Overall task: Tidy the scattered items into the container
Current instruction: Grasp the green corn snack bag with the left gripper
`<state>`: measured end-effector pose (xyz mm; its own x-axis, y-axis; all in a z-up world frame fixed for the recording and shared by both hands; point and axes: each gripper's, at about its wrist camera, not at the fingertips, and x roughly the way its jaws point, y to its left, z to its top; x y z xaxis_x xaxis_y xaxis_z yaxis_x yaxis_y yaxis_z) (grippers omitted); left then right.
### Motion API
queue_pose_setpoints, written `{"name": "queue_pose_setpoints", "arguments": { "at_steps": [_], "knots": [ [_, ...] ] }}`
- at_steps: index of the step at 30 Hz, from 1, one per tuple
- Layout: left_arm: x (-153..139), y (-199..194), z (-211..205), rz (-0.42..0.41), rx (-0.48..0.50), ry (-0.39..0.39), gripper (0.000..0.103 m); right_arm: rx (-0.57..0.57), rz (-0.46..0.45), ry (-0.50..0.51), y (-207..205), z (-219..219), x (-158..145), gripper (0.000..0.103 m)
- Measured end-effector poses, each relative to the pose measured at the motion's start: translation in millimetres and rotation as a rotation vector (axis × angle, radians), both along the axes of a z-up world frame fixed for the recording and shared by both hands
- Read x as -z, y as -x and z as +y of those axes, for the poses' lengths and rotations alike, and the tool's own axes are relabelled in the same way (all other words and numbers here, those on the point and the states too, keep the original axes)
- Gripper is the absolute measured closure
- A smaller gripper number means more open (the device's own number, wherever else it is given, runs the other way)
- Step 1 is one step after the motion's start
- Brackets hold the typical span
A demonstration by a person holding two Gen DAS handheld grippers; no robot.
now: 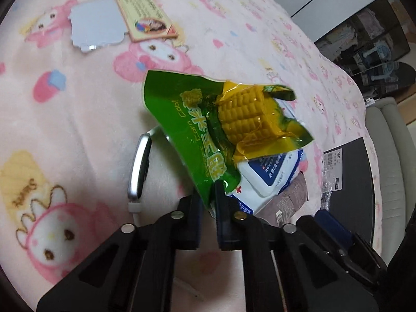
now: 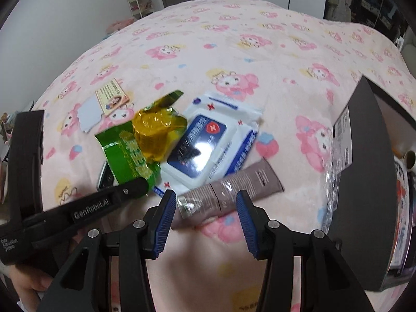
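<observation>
While the left gripper (image 1: 209,200) was clamped on the bottom edge of the corn packet (image 1: 208,124), the packet hung lifted over the wipes pack (image 2: 210,145) on the blanket (image 2: 234,39). The right gripper (image 2: 205,208) stood with fingers apart, astride the brown tube (image 2: 228,187) but not touching it. In my judgement the thin-edge grip was marginal; the packet should travel slowly and level to the dark container (image 2: 364,182) at the right. The container's interior was largely cut off, and a phone-like object (image 1: 139,166) beneath the packet could not be identified with certainty.
</observation>
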<state>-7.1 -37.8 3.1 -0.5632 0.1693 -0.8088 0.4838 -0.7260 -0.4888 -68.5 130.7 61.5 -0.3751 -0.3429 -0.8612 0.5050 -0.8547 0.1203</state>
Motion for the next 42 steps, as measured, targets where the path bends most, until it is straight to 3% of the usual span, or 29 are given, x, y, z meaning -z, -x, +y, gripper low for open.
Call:
{"name": "queue_pose_setpoints", "arguments": {
  "at_steps": [8,16,18,21,23,25,31,34,37,38,42],
  "knots": [
    [-27.0,-43.4,40.2,0.049,0.101,0.087,0.101,0.013,-0.027,0.025,-22.3,25.9,-5.6,0.059],
    [-21.6,-104.4,32.5,0.049,0.025,-0.033,0.099,-0.011,-0.025,0.025,-48.4,48.3,-14.2,0.058],
    [-26.5,-104.0,30.1,0.060,0.008,-0.021,0.096,-0.025,-0.027,0.024,-51.2,43.4,-14.3,0.058],
    [-34.6,-92.4,27.9,0.057,0.009,0.059,0.079,-0.050,-0.027,0.017,-55.6,35.3,-18.5,0.057],
    [-36.7,-83.0,24.4,0.056,0.006,0.098,0.078,-0.068,-0.020,0.026,-57.8,30.8,-22.3,0.056],
    [-35.8,-75.5,20.1,0.057,-0.004,0.120,0.078,-0.085,-0.005,0.025,-55.1,23.2,-23.0,0.047],
    [-11.6,-80.0,1.9,0.020,-0.101,0.110,0.078,-0.112,-0.019,-0.013,-28.7,-2.4,0.6,0.046],
    [-8.9,-76.4,-1.5,0.023,-0.099,0.112,0.078,-0.120,-0.070,-0.014,-14.2,-12.9,20.9,0.046],
    [-1.8,-70.2,2.0,-0.003,-0.065,0.105,0.078,-0.105,-0.118,0.060,-7.0,-9.7,27.0,0.046],
    [-2.0,-69.7,2.8,0.001,-0.058,0.105,0.078,-0.102,-0.129,0.078,-6.3,-8.0,26.6,0.047],
    [-3.2,-70.2,4.8,0.019,-0.041,0.098,0.078,-0.133,-0.154,0.128,-8.2,-4.9,22.8,0.071]
  ]
}}
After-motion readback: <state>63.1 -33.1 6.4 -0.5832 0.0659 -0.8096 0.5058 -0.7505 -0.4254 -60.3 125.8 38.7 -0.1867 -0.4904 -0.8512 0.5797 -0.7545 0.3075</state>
